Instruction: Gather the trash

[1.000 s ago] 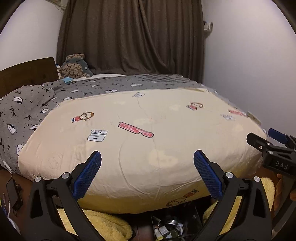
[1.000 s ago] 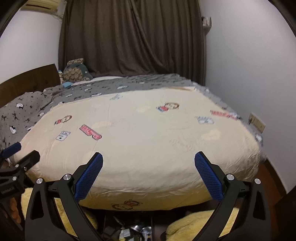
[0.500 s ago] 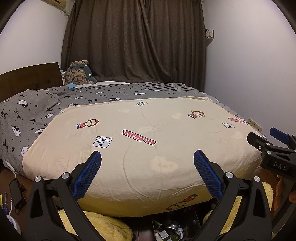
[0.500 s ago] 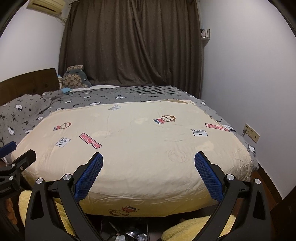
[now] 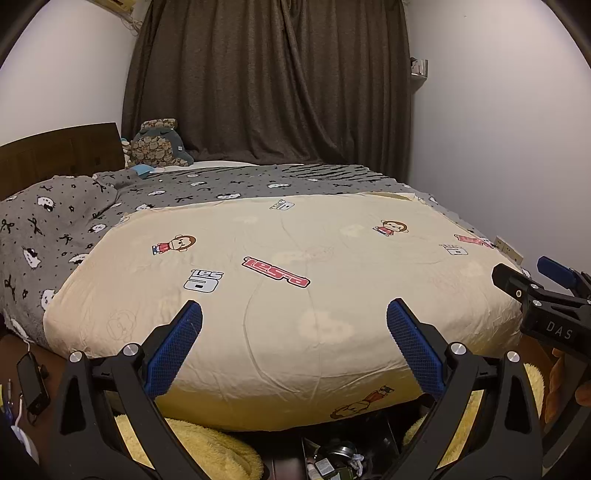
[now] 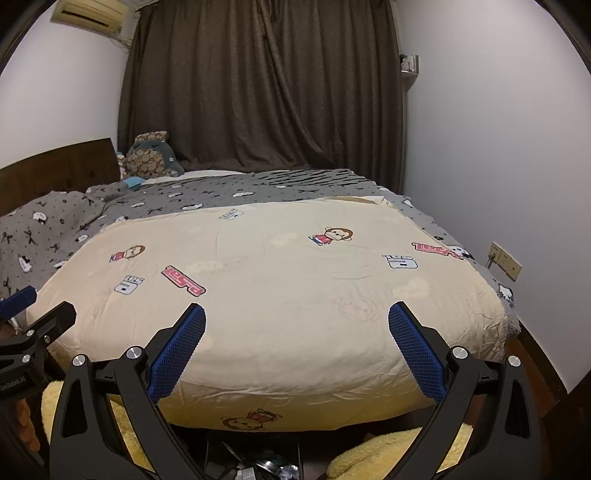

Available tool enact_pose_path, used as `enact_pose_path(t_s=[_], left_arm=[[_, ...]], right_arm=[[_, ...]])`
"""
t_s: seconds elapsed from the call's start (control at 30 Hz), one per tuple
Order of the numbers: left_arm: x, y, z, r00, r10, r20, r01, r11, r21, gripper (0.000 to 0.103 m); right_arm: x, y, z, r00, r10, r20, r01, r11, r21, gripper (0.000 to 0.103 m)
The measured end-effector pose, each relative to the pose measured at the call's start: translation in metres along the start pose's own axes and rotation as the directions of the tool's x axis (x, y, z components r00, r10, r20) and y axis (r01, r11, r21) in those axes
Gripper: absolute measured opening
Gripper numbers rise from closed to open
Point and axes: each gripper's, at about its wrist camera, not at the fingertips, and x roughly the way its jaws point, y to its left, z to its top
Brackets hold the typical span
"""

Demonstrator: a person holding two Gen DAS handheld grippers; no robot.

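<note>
Bedroom with a cream quilt (image 5: 295, 314) spread before dark curtains (image 5: 269, 81).
Both the left gripper (image 5: 294, 343) and right gripper (image 6: 296, 347) gape, released; trash (image 5: 338, 463) lies near, below both. Only the right view shows an air conditioner (image 6: 88, 15).

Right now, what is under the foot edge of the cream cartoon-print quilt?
Below the cream cartoon-print quilt lie yellow fluffy fabric and a dark container of mixed small items. The quilt's overhang hides whatever lies farther beneath it.

Quilt (image 5: 295, 314) lies on bed (image 5: 55, 221); plush toy (image 5: 157, 147) behind, before curtain (image 5: 266, 81).
</note>
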Motion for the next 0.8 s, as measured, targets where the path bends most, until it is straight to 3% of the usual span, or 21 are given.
enact_pose_path(t_s=[0.8], left_arm=[[-0.0006,-0.0008,0.0001,1.000,-0.004,0.003,0.004,1.000,0.003,0.095]], right_arm=[[0.0038,-0.0012,0.0001,1.000,0.011,-0.016,-0.011,1.000,0.009,0.100]])
